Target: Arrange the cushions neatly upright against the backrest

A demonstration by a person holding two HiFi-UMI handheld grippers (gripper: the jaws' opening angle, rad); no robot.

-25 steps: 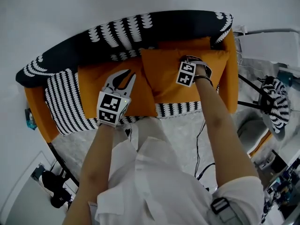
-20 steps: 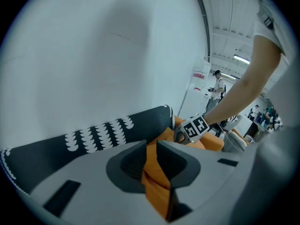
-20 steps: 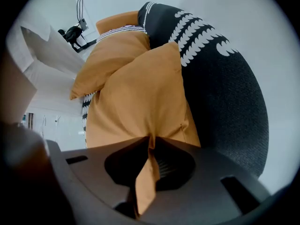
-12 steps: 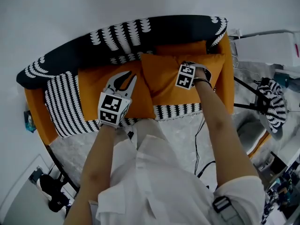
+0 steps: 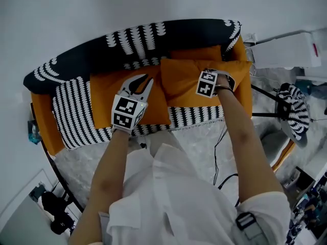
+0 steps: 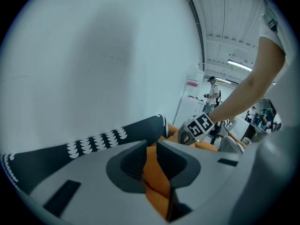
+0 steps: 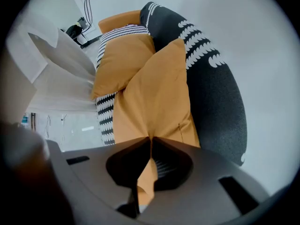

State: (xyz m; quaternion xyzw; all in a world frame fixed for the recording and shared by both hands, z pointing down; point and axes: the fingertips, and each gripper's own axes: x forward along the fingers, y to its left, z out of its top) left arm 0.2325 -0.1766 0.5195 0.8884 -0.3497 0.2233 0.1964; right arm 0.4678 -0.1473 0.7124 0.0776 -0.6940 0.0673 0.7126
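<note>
Head view: arms [image 5: 110, 162] [image 5: 244, 137] outstretched, hand-held grippers [image 5: 137, 81] [image 5: 220, 75] on cushions [image 5: 104, 98] [image 5: 181, 80]

The person wears a white short-sleeved shirt [image 5: 168, 188] with a dark buckle [image 5: 244, 222] at the right shoulder and a dark band [image 5: 228, 81] on the right wrist. The left tongs [image 5: 140, 81] and right tongs [image 7: 151, 144] are pale grey with dark inner pads [image 6: 129, 165]; each carries a cube [image 5: 127, 114] of black-and-white square markers.

A round stool with a black-and-white patterned cover [image 5: 295, 111] stands on the grey speckled floor [image 5: 89, 160] near a white boxy cabinet [image 5: 283, 52]; a thin black cable [image 5: 215, 154] trails across that floor.
</note>
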